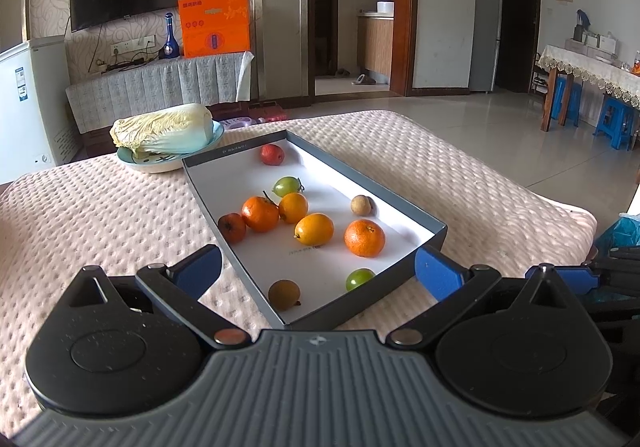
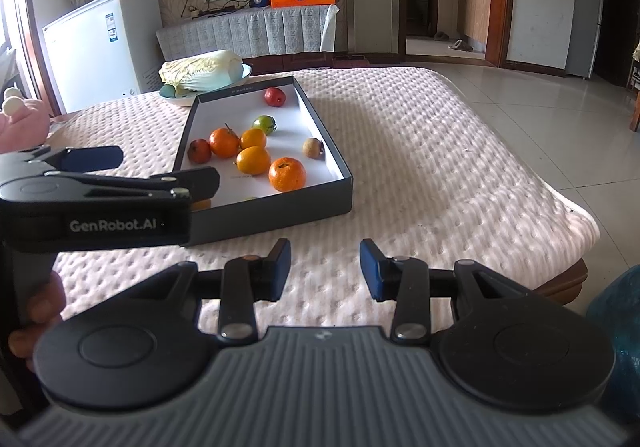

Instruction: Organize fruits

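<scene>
Fruits lie loose in a shallow grey box [image 1: 416, 207] set toward the far left corner of the padded surface [image 1: 100, 207]: oranges [image 1: 364, 238], green fruits [image 1: 286, 186], a red one [image 1: 272, 154] at the far end and brown ones [image 1: 284, 294]. Left tool [image 1: 318, 267] is spread wide, empty, its pads flanking the box's near corner. Right tool [image 2: 325, 269] is part open and empty, over bare padding just before the box's near wall. A cabbage [image 1: 164, 131] rests on a plate [image 1: 132, 161] beside the box's far end
</scene>
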Tool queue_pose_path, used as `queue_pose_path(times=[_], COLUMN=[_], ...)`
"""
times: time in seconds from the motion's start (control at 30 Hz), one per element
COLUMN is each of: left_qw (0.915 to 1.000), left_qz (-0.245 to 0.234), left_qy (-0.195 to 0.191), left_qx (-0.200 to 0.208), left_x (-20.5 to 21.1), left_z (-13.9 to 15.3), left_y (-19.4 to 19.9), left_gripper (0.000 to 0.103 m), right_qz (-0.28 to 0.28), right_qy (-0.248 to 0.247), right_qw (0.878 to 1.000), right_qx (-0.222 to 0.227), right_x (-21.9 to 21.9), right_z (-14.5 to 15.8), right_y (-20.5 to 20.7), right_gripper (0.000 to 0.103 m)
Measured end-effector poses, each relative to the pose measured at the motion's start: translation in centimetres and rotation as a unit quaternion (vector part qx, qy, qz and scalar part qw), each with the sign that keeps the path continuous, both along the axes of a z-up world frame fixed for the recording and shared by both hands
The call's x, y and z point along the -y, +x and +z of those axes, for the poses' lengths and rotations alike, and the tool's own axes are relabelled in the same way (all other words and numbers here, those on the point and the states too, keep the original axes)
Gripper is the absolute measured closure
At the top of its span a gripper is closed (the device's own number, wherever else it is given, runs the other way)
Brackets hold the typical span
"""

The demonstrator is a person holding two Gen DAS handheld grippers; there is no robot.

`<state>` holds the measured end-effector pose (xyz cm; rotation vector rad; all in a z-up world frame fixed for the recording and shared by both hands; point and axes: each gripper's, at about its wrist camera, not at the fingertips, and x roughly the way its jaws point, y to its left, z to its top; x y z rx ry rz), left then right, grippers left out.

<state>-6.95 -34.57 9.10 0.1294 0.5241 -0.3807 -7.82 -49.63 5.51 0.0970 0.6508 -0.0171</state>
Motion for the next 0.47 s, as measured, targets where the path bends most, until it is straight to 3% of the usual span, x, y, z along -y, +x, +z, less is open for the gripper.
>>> queue_pose_path(times=[0.2,0.37,0.47], left_qw=[1.0,0.9994,0.9997], left_qz=[0.0,0.009,-0.002], left_qy=[0.0,0.013,0.0], left_qx=[0.001,0.031,0.023], left_x=[0.03,0.22,0.13], left_z=[-0.04,-0.18,0.07], left_y=[-0.08,-0.95,-0.82], left_gripper=[0.0,0.0,0.0], right_qz=[0.0,-0.001,0.0], right_qy=[0.0,0.001,0.001], right_qw=[1.0,1.0,1.0], right_qx=[0.0,0.0,0.0], right_x=[0.0,0.04,0.09], right_z=[0.01,-0.01,-0.01], right_y=[-0.02,0.01,0.0], right_gripper=[0.062,0.062,0.062])
